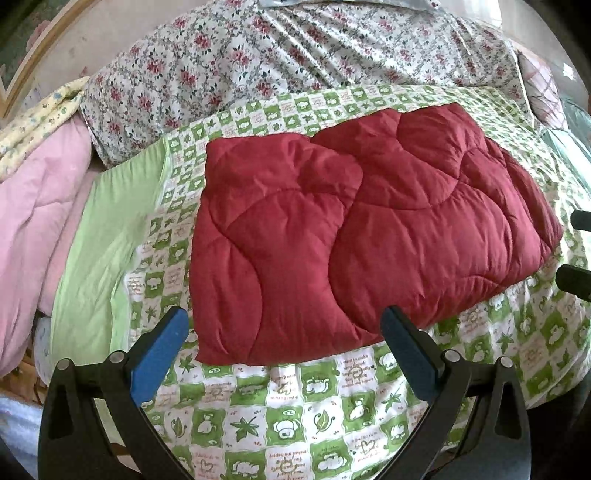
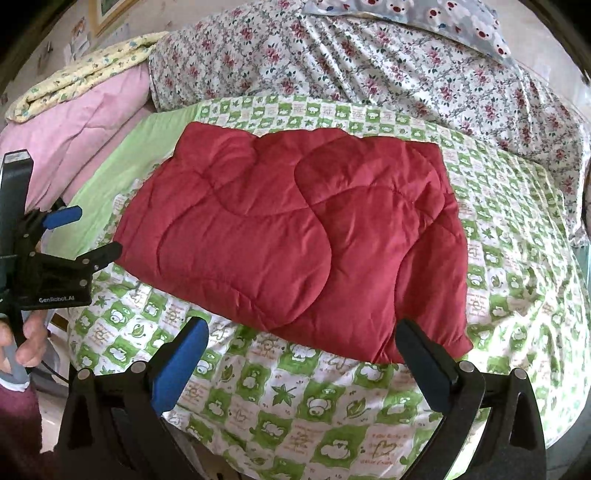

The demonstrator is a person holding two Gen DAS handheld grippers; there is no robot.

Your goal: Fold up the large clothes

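Observation:
A dark red quilted garment [image 1: 351,229] lies folded into a thick rectangle on the green-and-white patterned bed cover [image 1: 295,413]. It also shows in the right wrist view [image 2: 295,236]. My left gripper [image 1: 284,325] is open and empty, hovering just short of the garment's near edge. It also shows at the left of the right wrist view [image 2: 92,232]. My right gripper [image 2: 303,336] is open and empty, just before the garment's near right corner. Its fingertips [image 1: 576,277] show at the right edge of the left wrist view.
A floral quilt [image 1: 295,55] is heaped behind the garment. Folded pink bedding [image 1: 37,221] and a yellow printed blanket [image 2: 85,74] lie to the left. A plain green cloth strip [image 1: 107,240] borders the bed cover. A bear-print pillow [image 2: 443,18] lies at the far back.

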